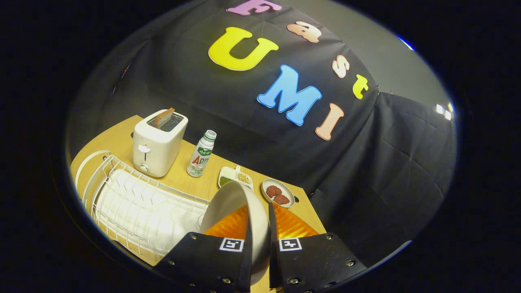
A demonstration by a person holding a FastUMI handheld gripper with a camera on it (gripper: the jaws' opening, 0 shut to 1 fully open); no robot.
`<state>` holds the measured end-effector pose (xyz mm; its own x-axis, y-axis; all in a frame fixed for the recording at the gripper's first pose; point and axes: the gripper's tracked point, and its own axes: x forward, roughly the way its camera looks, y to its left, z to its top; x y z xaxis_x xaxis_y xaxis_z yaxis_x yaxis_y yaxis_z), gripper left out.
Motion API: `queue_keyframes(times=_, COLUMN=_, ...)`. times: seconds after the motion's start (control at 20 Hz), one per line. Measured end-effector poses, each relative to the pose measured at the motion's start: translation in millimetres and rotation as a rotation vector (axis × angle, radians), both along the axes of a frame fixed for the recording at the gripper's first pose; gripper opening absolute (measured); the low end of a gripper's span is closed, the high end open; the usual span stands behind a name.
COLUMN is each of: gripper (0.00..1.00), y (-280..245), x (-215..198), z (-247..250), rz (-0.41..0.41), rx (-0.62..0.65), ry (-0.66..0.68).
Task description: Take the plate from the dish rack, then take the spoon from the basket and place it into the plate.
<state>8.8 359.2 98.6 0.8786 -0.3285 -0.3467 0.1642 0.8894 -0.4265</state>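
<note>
My gripper (259,240) is shut on the rim of a white plate (232,205), which stands on edge between the fingers and is lifted off the rack. The white wire dish rack (138,203) lies just left of the fingers on the wooden table (195,185). The plate hides part of the table ahead of the fingers.
Beyond the rack stand a white toaster (158,142) with a slice in it and a small drink bottle (201,154). Farther ahead are a two-part dish of beans (235,177) and a small plate of red food (278,193). The table's right edge runs close by the right finger.
</note>
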Motion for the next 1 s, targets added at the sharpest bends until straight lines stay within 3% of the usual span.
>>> queue_keyframes(times=0.4, gripper=0.17, y=-13.5, x=-76.9, z=2.5, rz=-0.008, rx=0.087, ry=0.011)
queue_keyframes(times=0.8, gripper=0.17, y=-13.3, x=-135.8, z=-39.3, rz=0.071, rx=0.162, ry=0.087)
queue_keyframes(times=1.0, gripper=0.17, y=-18.1, x=-154.0, z=-72.4, rz=0.095, rx=0.29, ry=0.141)
